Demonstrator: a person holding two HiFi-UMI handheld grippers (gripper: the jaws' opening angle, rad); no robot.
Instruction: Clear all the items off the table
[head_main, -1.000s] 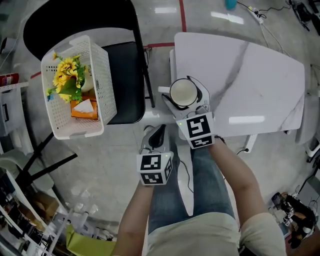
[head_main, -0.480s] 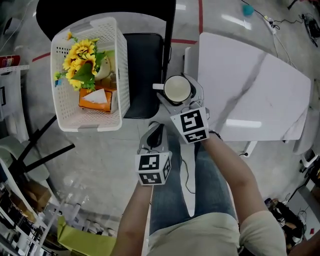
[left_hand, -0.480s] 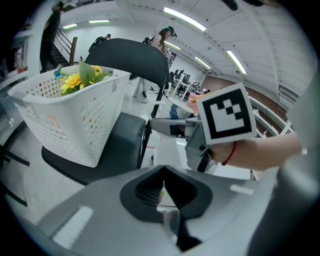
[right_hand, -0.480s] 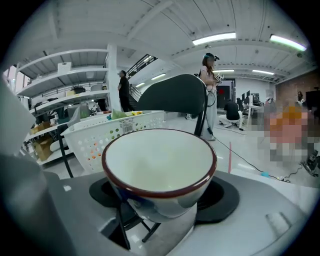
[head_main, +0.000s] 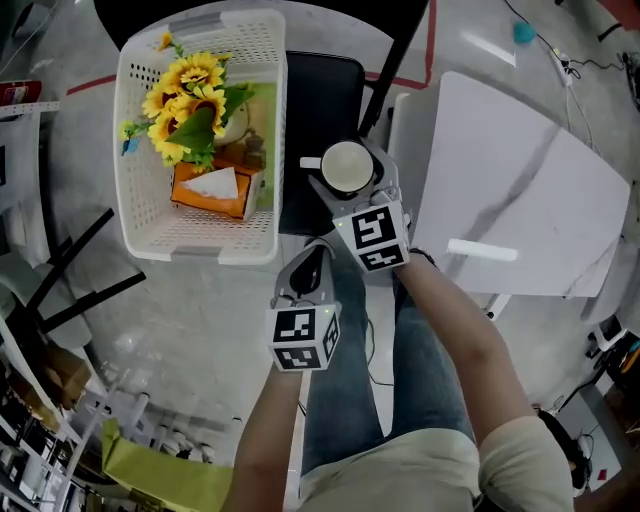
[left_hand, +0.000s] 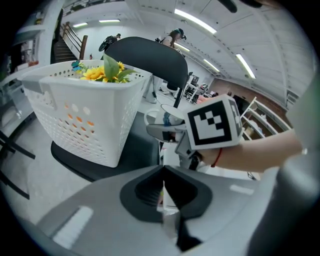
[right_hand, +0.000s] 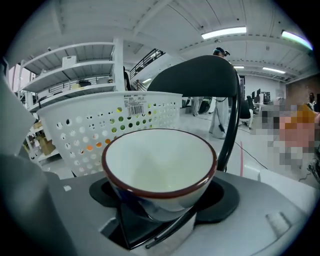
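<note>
Right gripper view: upright bowl (right_hand: 159, 165), mouth up, in right gripper (right_hand: 162, 200) fingers' hold; left gripper (left_hand: 163, 192) fingers together.

You stand over a glossy pale grey floor (head_main: 200, 325) crossed by a red tape line (head_main: 431, 45). A black padded chair (head_main: 320, 105) stands just left of the white marble-patterned table top (head_main: 520, 185). Long white ceiling strip lights (right_hand: 223, 33) light the hall, and white metal shelving (right_hand: 75, 65) stands at the far left.
</note>
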